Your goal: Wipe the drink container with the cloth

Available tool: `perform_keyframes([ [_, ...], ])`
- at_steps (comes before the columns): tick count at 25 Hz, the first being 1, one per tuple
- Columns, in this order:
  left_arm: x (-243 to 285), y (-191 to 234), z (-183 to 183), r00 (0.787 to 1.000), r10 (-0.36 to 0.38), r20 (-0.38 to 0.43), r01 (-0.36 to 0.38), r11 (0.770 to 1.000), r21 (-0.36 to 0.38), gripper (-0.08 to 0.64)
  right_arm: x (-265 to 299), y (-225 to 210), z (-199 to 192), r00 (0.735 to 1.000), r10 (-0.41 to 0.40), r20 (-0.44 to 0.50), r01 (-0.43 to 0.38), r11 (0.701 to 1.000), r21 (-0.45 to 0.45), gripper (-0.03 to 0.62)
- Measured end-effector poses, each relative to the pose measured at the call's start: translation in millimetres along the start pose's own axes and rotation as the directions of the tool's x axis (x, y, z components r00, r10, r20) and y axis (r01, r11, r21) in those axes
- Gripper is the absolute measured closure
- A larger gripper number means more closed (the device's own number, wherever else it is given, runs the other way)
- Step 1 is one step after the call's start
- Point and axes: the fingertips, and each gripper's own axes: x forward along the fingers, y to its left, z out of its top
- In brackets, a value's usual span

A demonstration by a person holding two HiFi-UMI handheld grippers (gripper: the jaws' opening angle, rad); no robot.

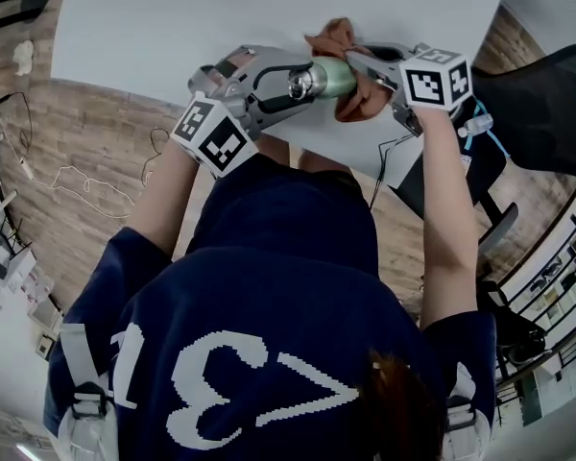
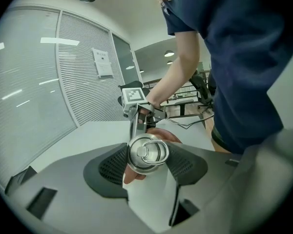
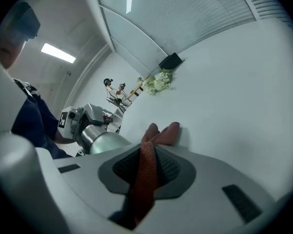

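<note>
The left gripper (image 1: 296,84) grips the drink container (image 1: 334,77) by its cap end, jaws wide and pressed to either side. The bottle lies roughly level above the white table (image 1: 173,27) and sticks straight out ahead of the jaws. That hold probably leaves most of the barrel bare for wiping and gives the other hand something steady to push against. The right gripper (image 3: 145,172) is clamped on the cloth (image 3: 162,132). A narrow fold is pinched between its pads and a bunched end pokes out just past the fingertips, so the soft part leads and the hard jaws stay off the metal. From that gripper the bottle sits close on its left. In the head view the cloth wraps behind and under the bottle's far end and appears to touch it, which suggests the wipe is under way at the base. The bottle is a smooth cylinder, pale green on the body and glossy enough to slip. Its brushed-steel lid carries a flat metal ring — a carry loop. The cloth is rust-red, nubbly and limp, likely grippy on the sleek shell — it folds wherever it is pressed.
</note>
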Motion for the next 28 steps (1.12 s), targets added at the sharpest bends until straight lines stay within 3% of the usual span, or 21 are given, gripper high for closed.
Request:
perform_keyframes([
  [4, -3.4, 11.3, -6.1, 0.999, 0.034, 0.006, -0.033, 0.991, -0.133, 0.310, -1.0, 55.8, 38.0, 0.991, 0.059, 0.123, -0.049, 0.995, -0.087, 0.523],
  [7, -5.2, 21.1, -14.4, 0.997, 0.077, -0.012, -0.078, 0.962, -0.260, 0.310, -1.6, 108.9, 63.2, 0.961, 0.097, 0.260, -0.048, 0.981, -0.189, 0.522],
  [9, -4.7, 24.5, -19.4, 0.995, 0.091, -0.038, -0.098, 0.946, -0.308, 0.310, -0.9, 112.2, 62.6, 0.946, 0.025, 0.323, 0.053, 0.972, -0.229, 0.522],
  [12, -2.0, 26.6, -20.7, 0.995, 0.095, -0.036, -0.102, 0.926, -0.364, 0.310, -14.0, 76.1, 45.4, 0.901, -0.143, 0.409, 0.217, 0.966, -0.141, 0.522],
  [15, -3.6, 30.4, -19.9, 0.994, 0.102, -0.028, -0.104, 0.907, -0.409, 0.310, -31.7, 35.1, 20.8, 0.844, -0.333, 0.420, 0.391, 0.918, -0.058, 0.522],
  [18, -2.7, 36.9, -15.9, 0.994, 0.111, 0.001, -0.097, 0.869, -0.486, 0.310, -40.3, 13.9, -1.2, 0.810, -0.420, 0.408, 0.461, 0.888, 0.000, 0.522],
  [22, 4.0, 46.1, -11.2, 0.993, 0.118, 0.019, -0.089, 0.836, -0.541, 0.310, -38.4, 39.2, 14.4, 0.790, -0.336, 0.513, 0.392, 0.920, -0.001, 0.522],
  [26, 8.5, 48.3, -6.0, 0.995, 0.102, 0.021, -0.076, 0.846, -0.527, 0.310, -33.8, 92.4, 49.9, 0.773, -0.112, 0.624, 0.200, 0.977, -0.072, 0.522],
  [28, 8.6, 48.3, -5.1, 0.996, 0.087, 0.016, -0.066, 0.850, -0.523, 0.310, -32.9, 98.3, 52.8, 0.762, -0.079, 0.643, 0.167, 0.983, -0.077, 0.522],
])
